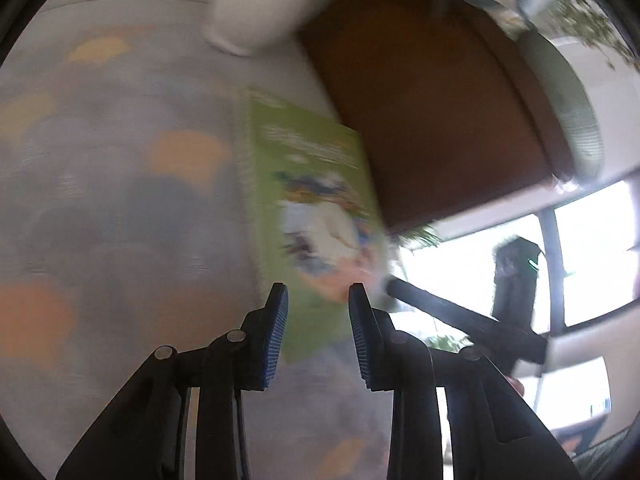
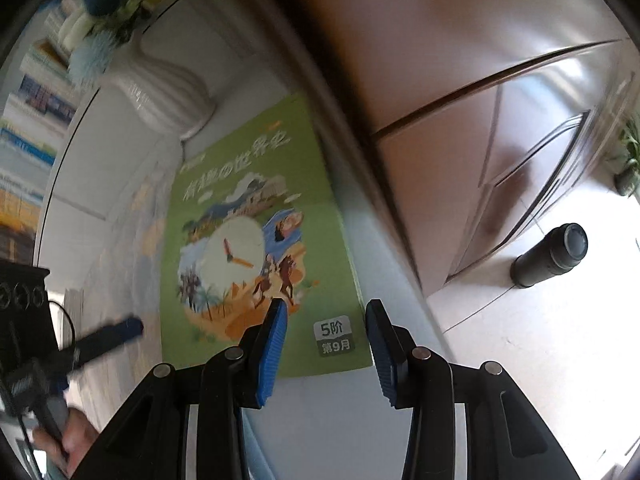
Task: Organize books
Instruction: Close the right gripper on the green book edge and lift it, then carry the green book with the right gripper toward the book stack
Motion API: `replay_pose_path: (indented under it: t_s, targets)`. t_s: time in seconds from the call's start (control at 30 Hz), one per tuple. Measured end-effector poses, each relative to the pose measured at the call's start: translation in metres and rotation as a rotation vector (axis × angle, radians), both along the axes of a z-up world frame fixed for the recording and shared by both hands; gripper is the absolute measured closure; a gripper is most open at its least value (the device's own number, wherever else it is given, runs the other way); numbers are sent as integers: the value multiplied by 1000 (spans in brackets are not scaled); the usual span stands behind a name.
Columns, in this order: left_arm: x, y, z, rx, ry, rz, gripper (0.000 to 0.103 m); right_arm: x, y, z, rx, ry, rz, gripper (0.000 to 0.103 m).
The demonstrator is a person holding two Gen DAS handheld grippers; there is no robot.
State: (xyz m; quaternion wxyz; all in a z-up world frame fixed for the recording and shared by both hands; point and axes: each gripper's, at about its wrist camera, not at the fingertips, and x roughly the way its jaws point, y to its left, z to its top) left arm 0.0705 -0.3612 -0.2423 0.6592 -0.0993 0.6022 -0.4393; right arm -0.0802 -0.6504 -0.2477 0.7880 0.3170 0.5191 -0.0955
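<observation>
A green picture book point(image 2: 248, 200) lies flat on the white table point(image 2: 328, 420), close to its right edge. My right gripper point(image 2: 326, 308) hovers over the book's near end, open, with nothing gripped. In the blurred left wrist view the same green book point(image 1: 312, 200) lies ahead of my left gripper point(image 1: 316, 292), which is open with nothing between its pads. A finger of the right gripper point(image 1: 440, 312) reaches in from the right. A finger of the left gripper point(image 2: 120, 332) shows at the left, with a hand below it. A pale cover with orange patches point(image 1: 120, 200) lies left of the green book.
A white ribbed vase point(image 2: 160, 92) with blue and green flowers stands behind the book; it also shows as the vase point(image 1: 256, 4). A brown cabinet point(image 2: 480, 160) stands beyond the table edge. A black cylinder point(image 2: 552, 256) lies on the floor.
</observation>
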Motion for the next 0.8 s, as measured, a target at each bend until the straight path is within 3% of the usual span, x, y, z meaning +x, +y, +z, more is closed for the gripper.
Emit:
replay_pose_path:
  t_s: [0.07,0.3,0.4,0.5,0.67,0.8]
  targets:
    - [14,2,-10,35,5,27,76,3,11,1,63,-14,34,63]
    - [34,-15,-19,77,-14,9,76,12,29,-6,-4,-2,8,63]
    - [32,-25,-17,90,-23,-13,75,23,36,-4,-10,9,35,62]
    - [27,-19,-14,77,-17,-27,75,22,45,7,-80,3,75,61]
    - [9,13,-9,73,-14,-18,75,19,66,31,-74,-31,148,61]
    - [-19,64,-3,97,-21,56,75,17,107,39,-51,-37,242,61]
